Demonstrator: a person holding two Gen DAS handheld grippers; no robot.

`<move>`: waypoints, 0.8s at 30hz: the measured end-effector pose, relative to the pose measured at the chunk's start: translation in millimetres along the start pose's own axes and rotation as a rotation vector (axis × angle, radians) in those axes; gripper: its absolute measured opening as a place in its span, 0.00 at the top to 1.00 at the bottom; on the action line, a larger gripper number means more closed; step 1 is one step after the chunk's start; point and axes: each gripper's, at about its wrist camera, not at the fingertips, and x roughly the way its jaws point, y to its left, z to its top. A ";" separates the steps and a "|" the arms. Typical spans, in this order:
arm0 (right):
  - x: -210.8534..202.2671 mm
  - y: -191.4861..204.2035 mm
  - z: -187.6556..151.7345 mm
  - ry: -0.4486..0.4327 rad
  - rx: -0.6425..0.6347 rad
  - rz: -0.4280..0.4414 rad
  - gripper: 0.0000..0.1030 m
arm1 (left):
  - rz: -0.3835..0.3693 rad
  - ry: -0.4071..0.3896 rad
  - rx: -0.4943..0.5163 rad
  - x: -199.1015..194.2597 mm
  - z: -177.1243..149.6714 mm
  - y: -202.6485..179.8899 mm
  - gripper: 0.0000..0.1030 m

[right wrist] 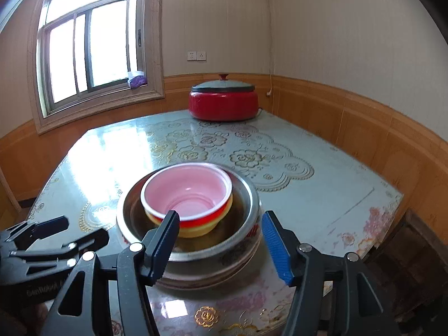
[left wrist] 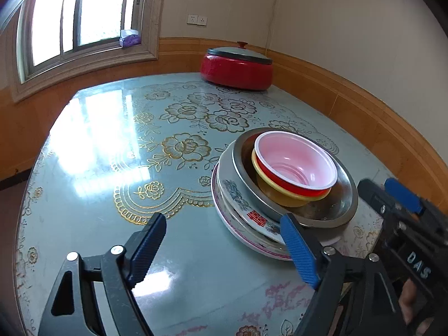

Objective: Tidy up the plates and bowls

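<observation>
Plates and bowls sit stacked just ahead of both claws. Left claw [left wrist: 224, 247] wide open, empty; right claw [right wrist: 221, 242] partly open, empty, straddling the stack's near edge. Red bowl [right wrist: 186, 196] on yellow bowl [left wrist: 282, 196]: probably light plastic, pinch the rim. Steel basin [left wrist: 330, 210] slick; ceramic plates [left wrist: 238, 196] below heavy, chip-prone, on the bench [left wrist: 112, 145].
</observation>
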 end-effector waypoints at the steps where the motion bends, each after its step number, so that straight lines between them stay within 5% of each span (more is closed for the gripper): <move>1: -4.2 1.2 6.1 -0.036 -0.012 -0.027 0.40 | 0.012 -0.002 0.001 -2.2 -1.2 -1.0 0.11; 3: -12.5 -1.2 11.4 -0.107 0.009 -0.053 0.32 | 0.042 -0.001 0.009 -5.2 -3.6 -4.7 0.03; 5: -10.8 -7.8 7.4 -0.074 0.090 -0.035 0.18 | 0.061 0.014 0.020 -6.0 -4.1 -8.3 0.00; 8: -8.1 -0.8 -9.1 -0.009 0.062 -0.072 0.20 | 0.051 0.000 0.021 -10.2 -8.4 -7.9 0.00; 18: -41.3 8.7 -33.9 -0.081 0.146 -0.182 0.20 | 0.000 -0.031 0.112 1.1 -15.3 5.2 0.00; 24: -27.2 5.3 -33.8 -0.014 0.214 -0.241 0.20 | -0.041 -0.082 0.114 -3.9 -3.6 19.8 0.00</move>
